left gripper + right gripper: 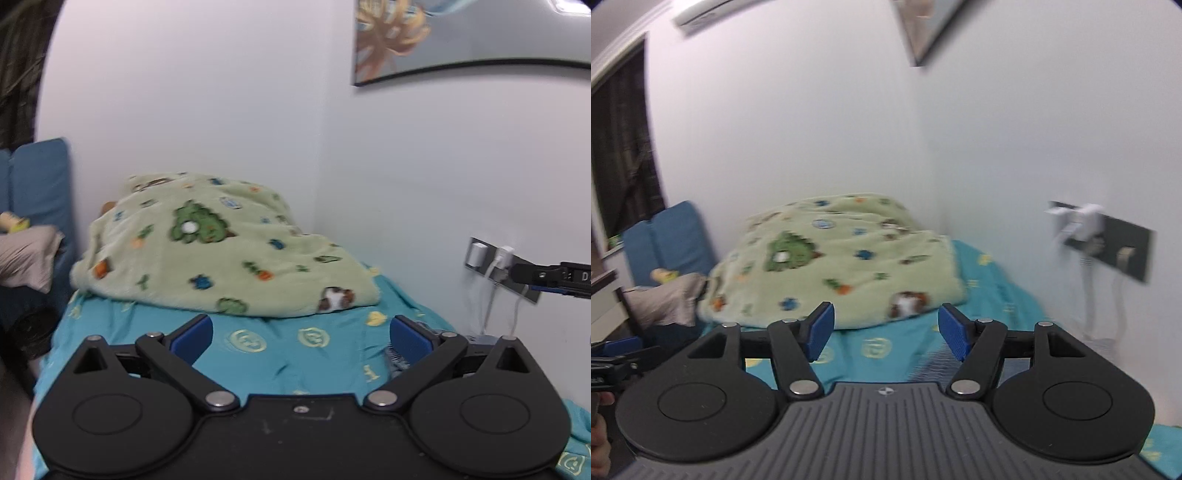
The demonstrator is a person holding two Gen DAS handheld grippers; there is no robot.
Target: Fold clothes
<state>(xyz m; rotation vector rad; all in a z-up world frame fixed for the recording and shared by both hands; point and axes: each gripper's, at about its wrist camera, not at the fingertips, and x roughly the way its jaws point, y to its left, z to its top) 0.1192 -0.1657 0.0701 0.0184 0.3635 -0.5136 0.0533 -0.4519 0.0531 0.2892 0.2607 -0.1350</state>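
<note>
The left gripper (301,338) and the right gripper (885,332) are both spread wide and hold nothing. A fluffy green blanket with little pictures (221,247) lies bunched up in the middle of the frame on the bright blue bed sheet (295,354). A dark striped cloth (397,356) peeks out low by the left gripper's right finger.

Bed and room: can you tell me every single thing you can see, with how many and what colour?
blanket: one, pale green with little animal pictures, bunched at the far end of the bed
bedsheet: one, teal with yellow marks, covering the bed
dark patterned cloth: one, blue-grey, on the sheet by the wall; too hidden to name
blue cushion: one, upright at the left
grey-pink cloth: one, left of the bed
picture: one, dark frame, high on the wall
wall socket: one grey plate, white plugs and cables
left gripper: one, black with blue pads, open above the sheet
right gripper: one, black with blue pads, open
</note>
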